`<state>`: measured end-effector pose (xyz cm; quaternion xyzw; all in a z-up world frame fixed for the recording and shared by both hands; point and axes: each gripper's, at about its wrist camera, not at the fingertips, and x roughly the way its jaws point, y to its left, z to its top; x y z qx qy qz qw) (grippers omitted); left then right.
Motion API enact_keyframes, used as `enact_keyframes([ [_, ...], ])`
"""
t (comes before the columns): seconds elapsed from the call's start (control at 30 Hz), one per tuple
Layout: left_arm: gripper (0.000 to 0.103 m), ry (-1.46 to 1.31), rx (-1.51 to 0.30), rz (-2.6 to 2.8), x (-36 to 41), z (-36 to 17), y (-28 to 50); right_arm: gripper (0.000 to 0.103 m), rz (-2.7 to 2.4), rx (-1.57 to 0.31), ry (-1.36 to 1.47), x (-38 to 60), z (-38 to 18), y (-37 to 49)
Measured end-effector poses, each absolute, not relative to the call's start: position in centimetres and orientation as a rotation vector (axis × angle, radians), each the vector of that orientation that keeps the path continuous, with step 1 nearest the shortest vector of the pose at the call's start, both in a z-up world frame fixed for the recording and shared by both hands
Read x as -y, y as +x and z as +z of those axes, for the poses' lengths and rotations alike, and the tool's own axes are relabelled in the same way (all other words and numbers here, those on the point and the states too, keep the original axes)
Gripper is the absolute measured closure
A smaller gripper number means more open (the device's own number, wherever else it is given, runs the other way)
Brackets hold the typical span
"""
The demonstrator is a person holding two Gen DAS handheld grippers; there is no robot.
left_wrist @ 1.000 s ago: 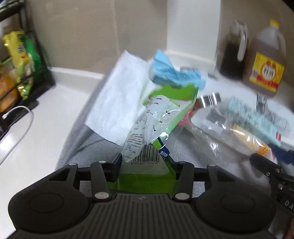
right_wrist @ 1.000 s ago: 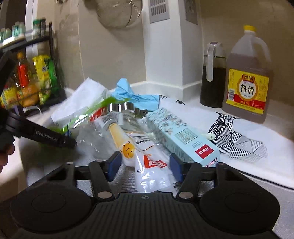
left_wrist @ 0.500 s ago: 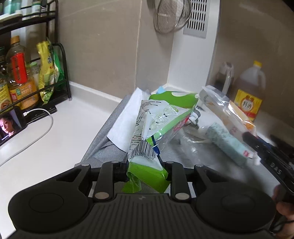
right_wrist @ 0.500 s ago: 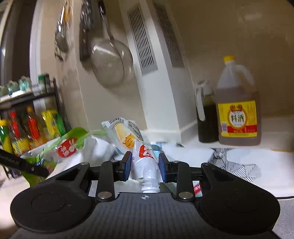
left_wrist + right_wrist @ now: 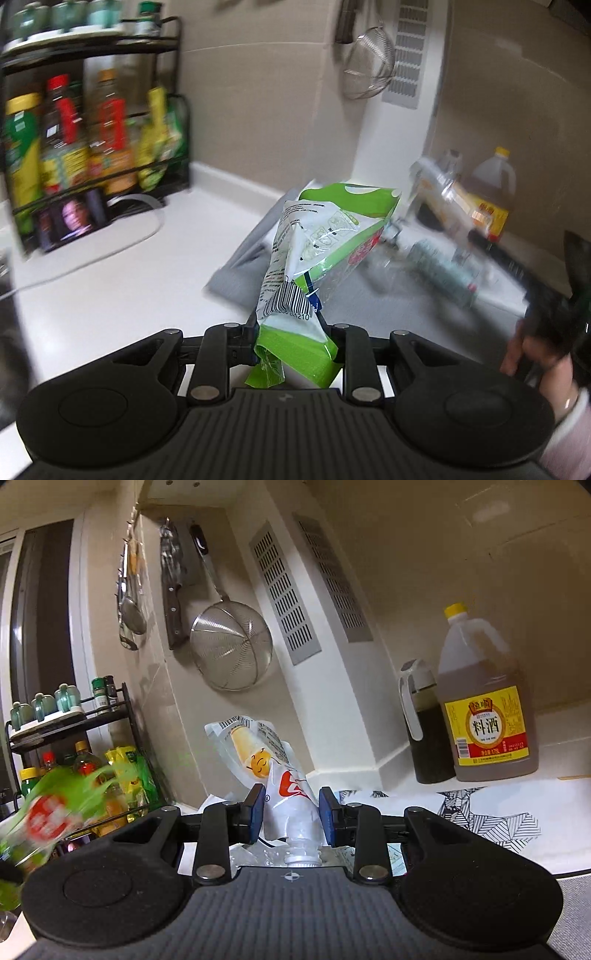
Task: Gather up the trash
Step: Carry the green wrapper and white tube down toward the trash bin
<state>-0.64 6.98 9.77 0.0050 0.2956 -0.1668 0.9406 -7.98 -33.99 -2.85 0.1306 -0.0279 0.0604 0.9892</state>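
Note:
My left gripper (image 5: 290, 325) is shut on a crumpled green and white wrapper (image 5: 321, 247) with a barcode and holds it above the white counter. The wrapper shows blurred in the right wrist view (image 5: 51, 812) at the far left. My right gripper (image 5: 291, 808) is shut on a white spouted pouch (image 5: 266, 760) with a yellow cartoon figure and holds it upright in the air. The pouch shows blurred in the left wrist view (image 5: 439, 188). A pale blue patterned packet (image 5: 443, 273) lies on the grey mat (image 5: 258, 254).
A black rack (image 5: 92, 147) of sauce bottles stands at the left, with a phone (image 5: 70, 221) and cable below. A cooking-wine jug (image 5: 484, 709) and a dark oil bottle (image 5: 424, 731) stand at the right wall. A strainer (image 5: 231, 646) and a knife (image 5: 173, 598) hang above.
Both grippers have lifted up and back from the mat with their trash. The left one has swung left, so the bottle rack has come into its view.

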Motion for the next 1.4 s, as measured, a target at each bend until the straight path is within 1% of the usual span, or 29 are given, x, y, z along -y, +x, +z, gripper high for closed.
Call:
enact_keyframes([
  [0.17, 0.076, 0.0, -0.641, -0.302, -11.9, 8.2, -5.0, 0.069, 0.113, 0.035, 0.271, 33.6, -2.8, -10.5],
  [0.4, 0.076, -0.059, -0.649, -0.293, -15.9, 6.7, -10.0, 0.069, 0.192, 0.038, 0.223, 31.1, -1.0, -19.8],
  [0.57, 0.076, -0.092, -0.631, -0.32, -17.2, 6.0, -13.1, 0.069, 0.267, -0.032, 0.208, 28.5, -1.6, -26.2],
  [0.77, 0.076, -0.097, -0.626, -0.353, -18.1, 4.9, -16.3, 0.069, 0.301, -0.158, 0.183, 25.1, -4.4, -31.3],
  [1.1, 0.076, -0.079, -0.691, -0.363, -18.1, 1.3, -18.9, 0.069, 0.296, -0.376, 0.137, 21.3, -9.6, -33.4],
  [1.4, 0.076, -0.087, -0.71, -0.381, -18.1, 0.9, -18.7, 0.069, 0.285, -0.428, 0.121, 20.4, -10.3, -33.0],
])
